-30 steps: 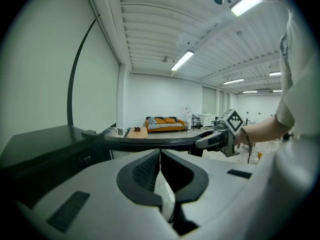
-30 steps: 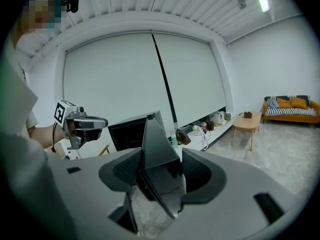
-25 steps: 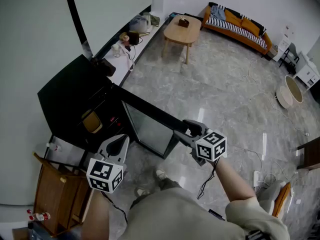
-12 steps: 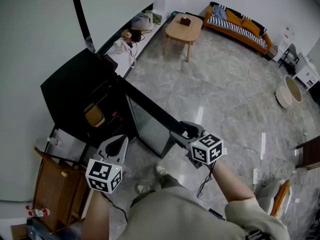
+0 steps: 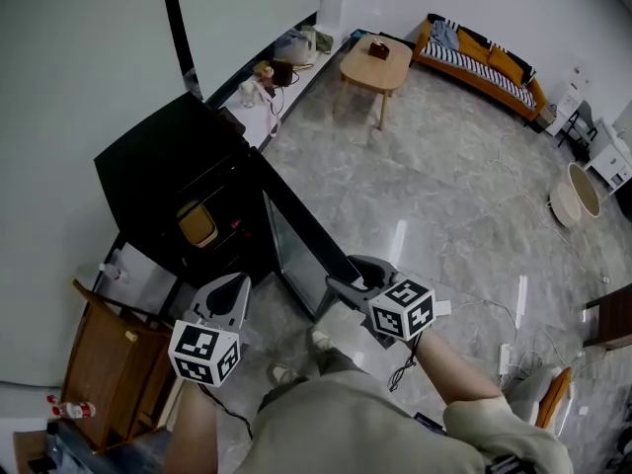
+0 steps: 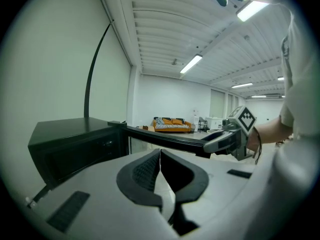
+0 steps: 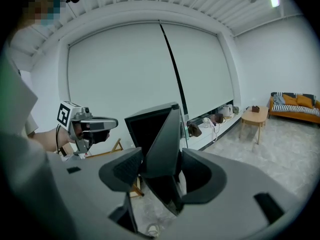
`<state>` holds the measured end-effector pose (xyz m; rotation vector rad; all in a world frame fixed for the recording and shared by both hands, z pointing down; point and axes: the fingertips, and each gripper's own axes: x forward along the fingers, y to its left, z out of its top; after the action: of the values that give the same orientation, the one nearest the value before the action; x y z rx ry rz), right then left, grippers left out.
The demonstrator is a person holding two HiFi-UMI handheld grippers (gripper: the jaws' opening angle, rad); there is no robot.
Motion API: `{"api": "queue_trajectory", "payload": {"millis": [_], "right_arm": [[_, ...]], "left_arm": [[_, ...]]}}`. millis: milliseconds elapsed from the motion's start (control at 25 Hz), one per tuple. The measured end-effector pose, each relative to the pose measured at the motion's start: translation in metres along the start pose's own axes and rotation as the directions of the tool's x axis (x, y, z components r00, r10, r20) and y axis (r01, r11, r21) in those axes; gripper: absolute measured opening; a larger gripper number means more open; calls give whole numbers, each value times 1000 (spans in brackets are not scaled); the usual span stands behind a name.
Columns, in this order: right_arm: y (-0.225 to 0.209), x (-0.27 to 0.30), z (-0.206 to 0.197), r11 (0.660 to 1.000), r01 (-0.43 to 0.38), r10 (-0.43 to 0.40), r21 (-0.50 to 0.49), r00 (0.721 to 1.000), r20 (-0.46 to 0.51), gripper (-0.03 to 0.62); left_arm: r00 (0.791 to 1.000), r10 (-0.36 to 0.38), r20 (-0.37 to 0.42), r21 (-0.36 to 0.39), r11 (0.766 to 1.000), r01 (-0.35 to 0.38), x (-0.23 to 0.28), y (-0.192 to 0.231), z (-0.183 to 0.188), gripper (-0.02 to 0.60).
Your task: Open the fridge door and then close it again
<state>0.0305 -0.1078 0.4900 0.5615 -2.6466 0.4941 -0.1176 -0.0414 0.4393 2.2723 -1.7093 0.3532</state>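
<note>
A low black fridge [image 5: 158, 181] stands by the wall with its glass-fronted door [image 5: 296, 230] swung wide open. My right gripper [image 5: 341, 282] is shut on the door's free edge. In the right gripper view the door [image 7: 165, 134] fills the gap in the right gripper [image 7: 160, 171], both pads against it. My left gripper [image 5: 229, 289] hangs shut and empty in front of the open fridge. In the left gripper view, the left gripper [image 6: 160, 156] points over the door's top edge [image 6: 165, 139], apart from it. A yellow item [image 5: 197, 223] sits inside the fridge.
A wooden stand [image 5: 109, 363] is close on the fridge's left. A white ledge with bags [image 5: 276, 67] runs along the wall. Farther off are a wooden coffee table [image 5: 375, 67] and an orange sofa [image 5: 484, 57]. Cables [image 5: 474, 309] lie on the marble floor at the right.
The right gripper has moved left and nearer to me with the door's edge, so the door stands at a narrower angle to the fridge. The left gripper shifted slightly, still shut.
</note>
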Motion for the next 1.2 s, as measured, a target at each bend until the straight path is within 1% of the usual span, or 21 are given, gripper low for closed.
{"api": "queue_trajectory", "payload": {"millis": [160,400,640,960,1200], "right_arm": [[17,3,-2,999,-33,33,4,999,-5,233],[40,11,-3,995,-104,104,-7,994,-34,247],[58,23,-2,988,-151,149,-24,987,-52,255],[77,35,-3,990,-141,137,-30,985,-103,262],[95,48,1,981,-193,192,-1,976,-103,270]], "left_arm": [[1000,22,-4,-10,1000,-22,-10,5,-6,8],[998,56,-9,-36,998,-57,-24,14,-16,8],[996,90,-14,-58,994,-91,-37,24,-24,8],[990,137,-23,-72,988,-138,-54,37,-34,8],[987,159,-38,-86,983,-161,-60,49,-44,8]]}}
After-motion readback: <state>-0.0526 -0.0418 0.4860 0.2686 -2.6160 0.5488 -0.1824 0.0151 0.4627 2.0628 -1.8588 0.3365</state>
